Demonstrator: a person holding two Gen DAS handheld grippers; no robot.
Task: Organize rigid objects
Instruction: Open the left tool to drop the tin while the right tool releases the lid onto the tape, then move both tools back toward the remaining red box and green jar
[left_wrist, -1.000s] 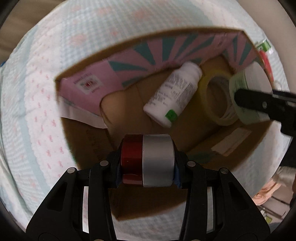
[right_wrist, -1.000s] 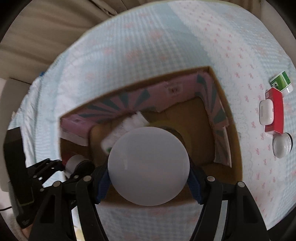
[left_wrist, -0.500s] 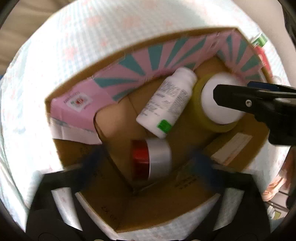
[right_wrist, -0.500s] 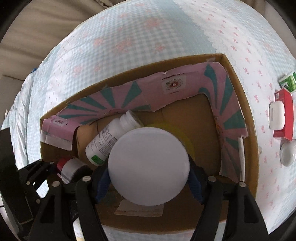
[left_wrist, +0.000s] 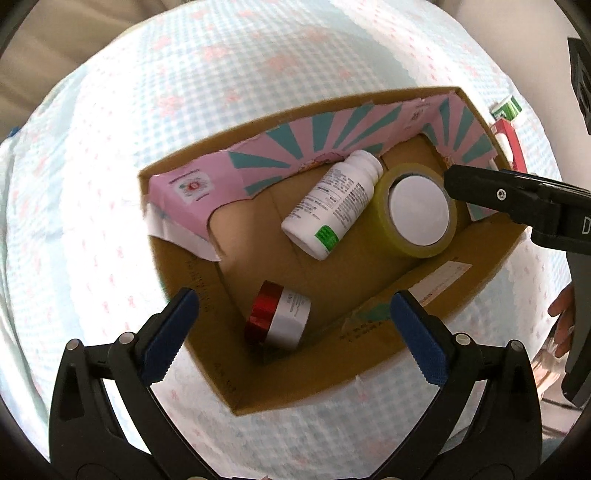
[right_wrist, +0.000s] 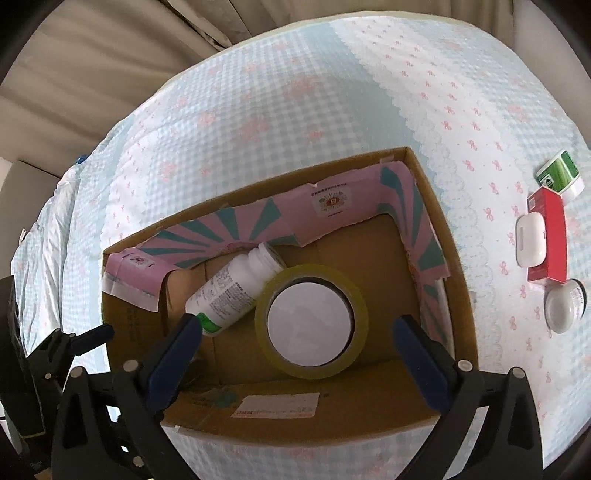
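Observation:
A cardboard box (left_wrist: 332, 373) (right_wrist: 458, 258) with a pink and teal liner sits on the checked cloth. Inside lie a white pill bottle (left_wrist: 332, 203) (right_wrist: 229, 291), a yellow tape roll (left_wrist: 391, 229) (right_wrist: 266, 332) with a white-lidded jar (left_wrist: 419, 212) (right_wrist: 308, 325) in its core, and a red-capped jar (left_wrist: 280, 321) on its side. My left gripper (left_wrist: 295, 332) is open above the red-capped jar. My right gripper (right_wrist: 299, 350) is open above the white-lidded jar; it also shows in the left wrist view (left_wrist: 517, 199).
On the cloth right of the box lie a red box (right_wrist: 550, 236) with a white earbud case (right_wrist: 530, 240) on it, a green and white packet (right_wrist: 561, 173) and a small white jar (right_wrist: 563, 308). Curtains hang behind the table.
My left gripper opened and dropped the red-capped jar into the box. My right gripper opened and left the white-lidded jar inside the tape roll. Both grippers have lifted.

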